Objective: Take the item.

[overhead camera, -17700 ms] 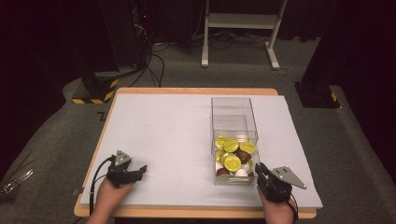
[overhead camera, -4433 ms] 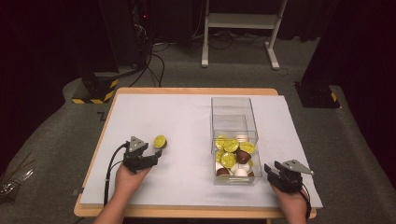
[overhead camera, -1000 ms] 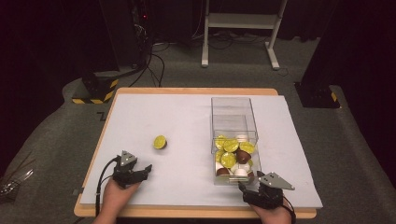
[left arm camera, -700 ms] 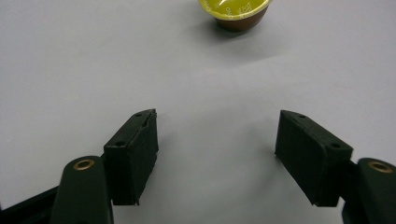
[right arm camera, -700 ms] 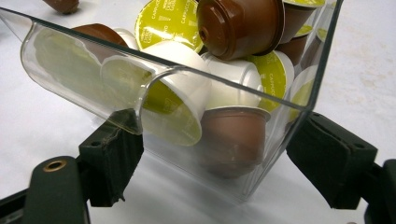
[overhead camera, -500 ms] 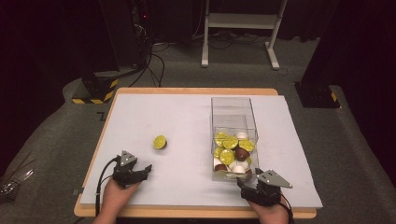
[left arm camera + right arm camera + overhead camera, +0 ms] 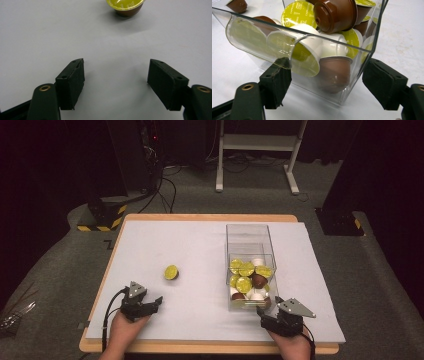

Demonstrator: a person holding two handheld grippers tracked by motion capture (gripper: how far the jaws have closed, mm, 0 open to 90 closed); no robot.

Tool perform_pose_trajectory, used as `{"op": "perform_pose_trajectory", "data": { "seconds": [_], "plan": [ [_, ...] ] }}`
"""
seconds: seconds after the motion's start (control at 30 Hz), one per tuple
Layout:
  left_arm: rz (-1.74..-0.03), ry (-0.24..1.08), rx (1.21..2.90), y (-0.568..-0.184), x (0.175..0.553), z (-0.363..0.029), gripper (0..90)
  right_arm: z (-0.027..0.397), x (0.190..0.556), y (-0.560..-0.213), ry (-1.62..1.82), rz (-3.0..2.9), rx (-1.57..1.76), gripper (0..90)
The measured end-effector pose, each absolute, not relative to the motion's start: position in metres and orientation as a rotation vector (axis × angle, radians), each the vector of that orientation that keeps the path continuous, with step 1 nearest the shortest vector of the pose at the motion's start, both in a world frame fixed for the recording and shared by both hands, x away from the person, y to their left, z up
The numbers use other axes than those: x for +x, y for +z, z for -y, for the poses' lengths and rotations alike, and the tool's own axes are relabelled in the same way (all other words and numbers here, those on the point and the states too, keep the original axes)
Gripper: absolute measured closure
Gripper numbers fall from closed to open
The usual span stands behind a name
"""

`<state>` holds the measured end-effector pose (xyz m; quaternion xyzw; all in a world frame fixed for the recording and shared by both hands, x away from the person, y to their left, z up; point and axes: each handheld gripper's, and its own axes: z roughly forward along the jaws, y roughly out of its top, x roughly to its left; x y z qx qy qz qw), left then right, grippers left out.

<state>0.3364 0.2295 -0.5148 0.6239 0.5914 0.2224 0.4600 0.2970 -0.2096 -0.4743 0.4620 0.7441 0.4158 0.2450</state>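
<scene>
A clear plastic box (image 7: 250, 232) holds several yellow-lidded, brown and white coffee capsules (image 7: 247, 275) at its near end. My right gripper (image 7: 267, 309) sits at that near end. In the right gripper view its jaws (image 7: 328, 65) have just been closing, with the box's corner (image 7: 249, 30) between them. The left pad sits under the curved lip and the right pad is a small gap from the wall. One yellow-lidded capsule (image 7: 171, 272) stands alone on the sheet. My left gripper (image 7: 159, 300) rests short of it, open and holding nothing (image 7: 116, 75), with that capsule (image 7: 126, 6) ahead.
A white sheet (image 7: 200, 245) covers the wooden table. Behind the table's far edge, cables lie on the floor beside a yellow-and-black striped base (image 7: 105, 215) and a white stand's legs (image 7: 255, 150).
My right gripper has edged in at the box's near end and its jaws have narrowed a little. The left hand and the loose capsule have stayed put.
</scene>
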Motion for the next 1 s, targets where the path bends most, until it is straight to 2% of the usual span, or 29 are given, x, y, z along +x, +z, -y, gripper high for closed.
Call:
{"op": "perform_pose_trajectory", "data": {
  "seconds": [0.7,1.0],
  "plan": [
    [-1.456,0.545,1.528,-0.515,0.336,-0.229,30.0,0.208,0.311,-0.472,1.122,-2.006,1.267,23.5],
    [-1.459,0.543,1.525,-0.515,0.336,-0.229,29.9,0.207,0.318,-0.472,1.107,-1.985,1.291,16.9]
  ]
}}
